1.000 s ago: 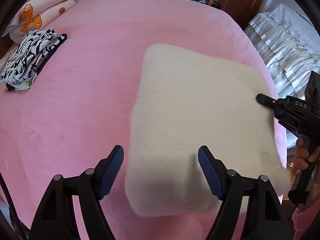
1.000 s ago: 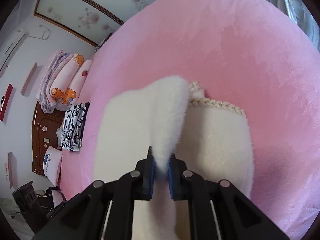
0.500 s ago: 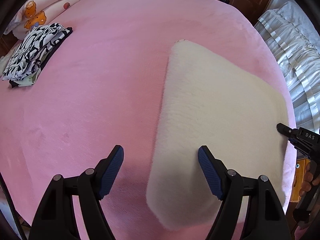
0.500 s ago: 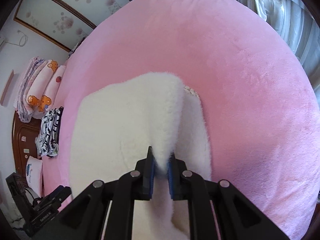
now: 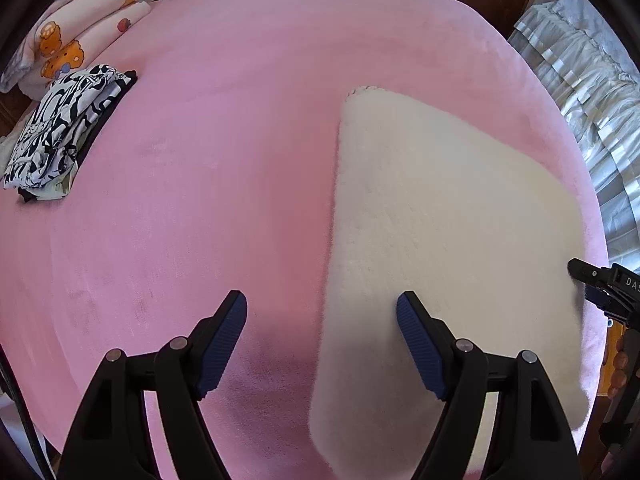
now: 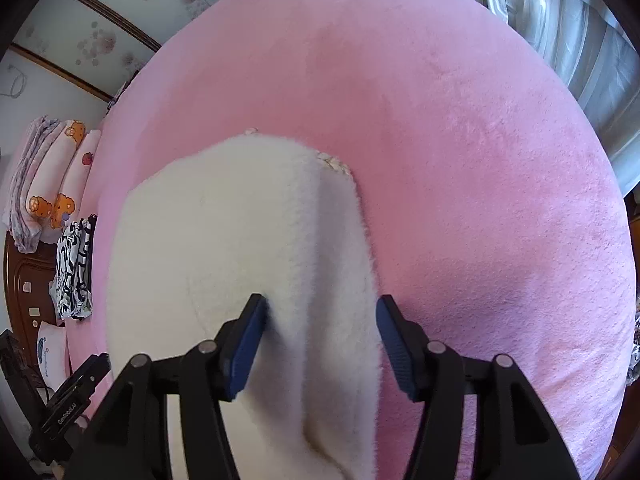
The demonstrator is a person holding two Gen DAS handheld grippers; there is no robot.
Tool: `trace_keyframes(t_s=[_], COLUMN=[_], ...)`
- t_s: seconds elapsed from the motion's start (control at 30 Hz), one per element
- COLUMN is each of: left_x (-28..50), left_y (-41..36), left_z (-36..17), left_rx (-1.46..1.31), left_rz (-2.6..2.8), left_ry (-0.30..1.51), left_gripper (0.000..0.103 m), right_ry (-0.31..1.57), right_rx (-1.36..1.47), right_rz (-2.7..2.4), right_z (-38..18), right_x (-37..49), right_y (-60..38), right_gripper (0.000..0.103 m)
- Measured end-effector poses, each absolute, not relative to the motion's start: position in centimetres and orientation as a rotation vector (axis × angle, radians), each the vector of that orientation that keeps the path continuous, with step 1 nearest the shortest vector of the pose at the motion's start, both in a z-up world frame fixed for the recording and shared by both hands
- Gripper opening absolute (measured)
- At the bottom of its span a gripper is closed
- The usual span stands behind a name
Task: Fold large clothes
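Observation:
A cream fleece garment (image 5: 440, 240) lies folded flat on the pink bed (image 5: 240, 140), at the right in the left wrist view. My left gripper (image 5: 322, 344) is open and empty, hovering over the garment's left edge. In the right wrist view the garment (image 6: 240, 260) fills the near middle, with a raised fold running between the jaws. My right gripper (image 6: 320, 336) is open, its jaws on either side of that fold without pinching it. The right gripper also shows at the right edge of the left wrist view (image 5: 600, 284).
A folded black-and-white patterned garment (image 5: 60, 132) lies at the bed's left side, with folded pink blankets (image 5: 80, 40) behind it. White curtains (image 5: 580, 92) hang at the right. A wooden headboard (image 6: 24, 280) stands at the left in the right wrist view.
My right gripper was shut on the fleece fold and has opened, letting it go. The fold has been laid over, leaving the garment narrower. My left gripper stayed open.

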State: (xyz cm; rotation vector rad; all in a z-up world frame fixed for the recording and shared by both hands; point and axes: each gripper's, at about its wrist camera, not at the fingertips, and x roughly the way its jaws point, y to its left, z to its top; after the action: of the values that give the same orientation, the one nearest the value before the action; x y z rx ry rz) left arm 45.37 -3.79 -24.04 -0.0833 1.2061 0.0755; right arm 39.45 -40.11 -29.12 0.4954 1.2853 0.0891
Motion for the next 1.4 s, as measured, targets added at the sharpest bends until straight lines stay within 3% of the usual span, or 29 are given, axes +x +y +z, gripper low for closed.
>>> trace_keyframes(t_s=[0.1, 0.33, 0.47, 0.57, 1.07, 1.4], left_x=[45.8, 47.5, 48.8, 49.9, 50.5, 50.8], left_y=[-3.6, -1.9, -1.1, -0.2, 2.4, 3.1], left_z=[-24.2, -25.1, -26.0, -26.7, -26.5, -26.5], left_rx=[-0.089, -0.147, -0.167, -0.209, -0.247, -0.299], left_rz=[0.070, 0.073, 0.076, 0.060, 0.099, 0.047], left_ry=[1.209, 1.230, 1.243, 1.245, 1.241, 1.263], left_gripper=[0.080, 0.082, 0.082, 0.082, 0.082, 0.082], right_ry=[1.310, 1.354, 1.305, 1.286, 0.991, 1.126], right_rx=[0.525, 0.752, 0.709, 0.627, 0.356, 0.454], right_rz=[0.087, 0.177, 0.249, 0.277, 0.618, 0.400], right_z=[-30.1, -33.2, -32.1, -31.0, -22.4, -29.5], right_x=[39.8, 40.8, 41.0, 41.3, 44.7, 44.9], right_y=[-40.6, -41.7, -40.6, -39.3, -32.7, -36.5], right_gripper=[0.074, 0.073, 0.032, 0.023, 0.019, 0.019])
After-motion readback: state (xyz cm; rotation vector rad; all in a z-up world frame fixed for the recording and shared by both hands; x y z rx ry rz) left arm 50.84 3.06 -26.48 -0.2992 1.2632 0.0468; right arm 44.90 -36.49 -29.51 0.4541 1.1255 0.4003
